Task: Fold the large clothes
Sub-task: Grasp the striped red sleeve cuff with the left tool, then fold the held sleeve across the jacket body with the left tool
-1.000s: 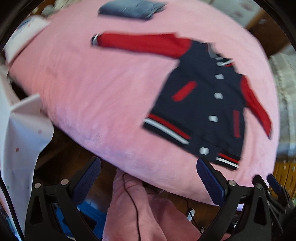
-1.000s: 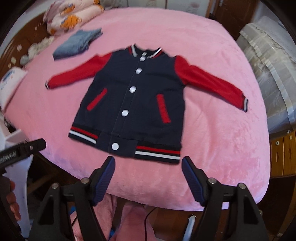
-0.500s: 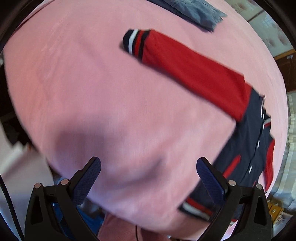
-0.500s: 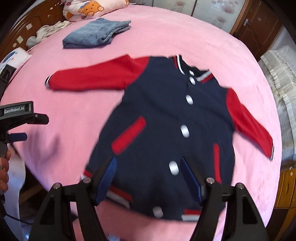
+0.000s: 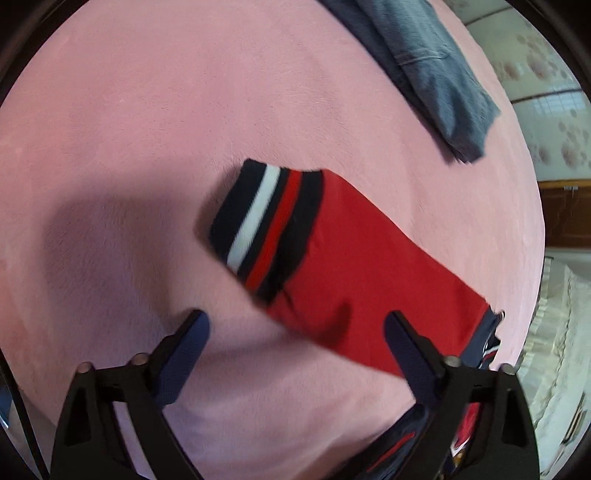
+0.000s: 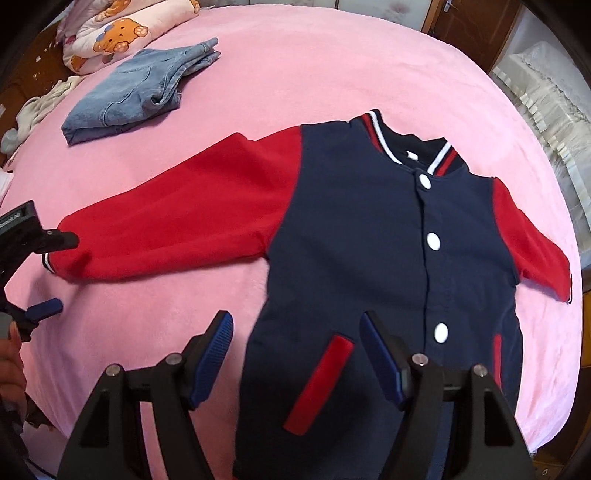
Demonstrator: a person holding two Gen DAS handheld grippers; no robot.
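Observation:
A navy varsity jacket (image 6: 369, 236) with red sleeves and white snaps lies flat, front up, on the pink bed cover (image 6: 295, 66). Its left red sleeve (image 6: 177, 221) stretches out to the side. In the left wrist view the sleeve's striped cuff (image 5: 258, 225) lies just ahead of my left gripper (image 5: 295, 332), which is open and empty above it. The left gripper also shows in the right wrist view (image 6: 48, 273) at the cuff. My right gripper (image 6: 295, 332) is open and empty, hovering over the jacket's left side near a red pocket trim (image 6: 321, 380).
Folded blue jeans (image 6: 136, 96) lie at the far left of the bed and also show in the left wrist view (image 5: 436, 74). A bear-print pillow (image 6: 122, 33) sits behind them. White bedding (image 6: 554, 96) lies at the right past the bed edge.
Both grippers have moved forward and down over the bed. The left one has closed in on the sleeve cuff; the right one has moved over the jacket's lower left body.

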